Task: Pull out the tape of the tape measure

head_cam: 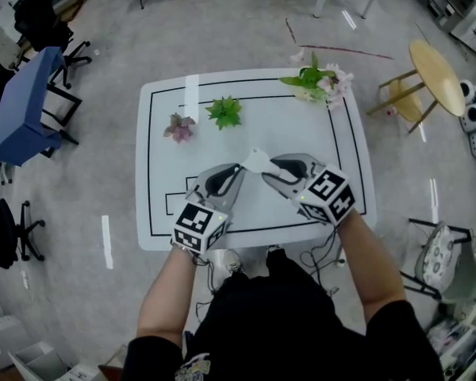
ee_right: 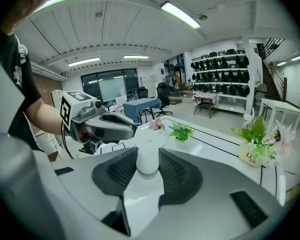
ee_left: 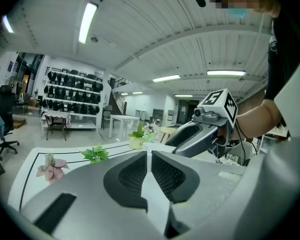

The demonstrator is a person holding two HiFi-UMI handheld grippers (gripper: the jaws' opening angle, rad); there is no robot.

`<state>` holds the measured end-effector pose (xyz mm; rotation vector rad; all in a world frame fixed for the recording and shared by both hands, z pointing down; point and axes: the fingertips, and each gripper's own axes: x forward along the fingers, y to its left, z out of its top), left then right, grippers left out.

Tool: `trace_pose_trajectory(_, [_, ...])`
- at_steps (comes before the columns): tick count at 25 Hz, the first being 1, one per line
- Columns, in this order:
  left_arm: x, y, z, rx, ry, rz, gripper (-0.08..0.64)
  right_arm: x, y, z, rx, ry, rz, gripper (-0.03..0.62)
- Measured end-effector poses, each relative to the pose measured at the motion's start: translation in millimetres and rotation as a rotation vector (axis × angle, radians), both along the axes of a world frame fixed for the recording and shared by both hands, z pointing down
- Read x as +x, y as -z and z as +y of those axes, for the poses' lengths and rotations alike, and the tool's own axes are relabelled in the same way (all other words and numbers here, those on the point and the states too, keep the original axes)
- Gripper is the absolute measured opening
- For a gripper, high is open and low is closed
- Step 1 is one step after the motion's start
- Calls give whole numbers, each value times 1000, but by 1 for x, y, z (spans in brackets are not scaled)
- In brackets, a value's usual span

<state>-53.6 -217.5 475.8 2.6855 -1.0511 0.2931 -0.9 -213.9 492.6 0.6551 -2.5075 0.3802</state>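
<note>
Task object: the white tape measure (head_cam: 256,160) hangs in the air at the middle of the head view, above the white table (head_cam: 301,133) and clear of its surface, between the tips of the two grippers.
Right gripper: the right gripper (ee_right: 148,153) stands part open, its pads pressed on either side of the round white case. Judged purpose: it serves as the anchor, keeping the case steady while the tape is drawn.
Left gripper: the left gripper (head_cam: 239,168) has its jaws all but together, tip against the left edge of the case.
Between the left pads: a thin pale sliver, the tape end (ee_left: 149,160), sits in the slit. That it is the tape's tab and not background is a judgement; the sliver is too slim to confirm.
Arrangement: the grippers face each other tip to tip, left one at lower left, right one at centre right. This suits a straight pull apart along one line.
Height: holding the case off the table gives both grippers room to separate without dragging on it.
Tape drawn: none visible between case and left tip; the pull is judged not yet begun.
Bystanding items: a green plant (head_cam: 224,111), a pink-leaved plant (head_cam: 179,127) and a flower pot (head_cam: 321,82) stand along the table's far edge, well apart from the work.
Risk: a slim tab may slip from the left pads if the pull is skewed.
</note>
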Motion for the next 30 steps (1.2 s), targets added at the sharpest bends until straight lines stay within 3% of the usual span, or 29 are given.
trace_pose_trajectory(9, [-2,6,10,-5,-24,-36,28,-2,8,11,20,-62,-1,133])
trace_pose_trajectory(17, [-17,16,13,-21,25,0,26,-4,15,19,35,-112,13,133])
trace_pose_trajectory(30, [-49,32,19,-18,90,-3,26,-4,29,23,26,-200,35,133])
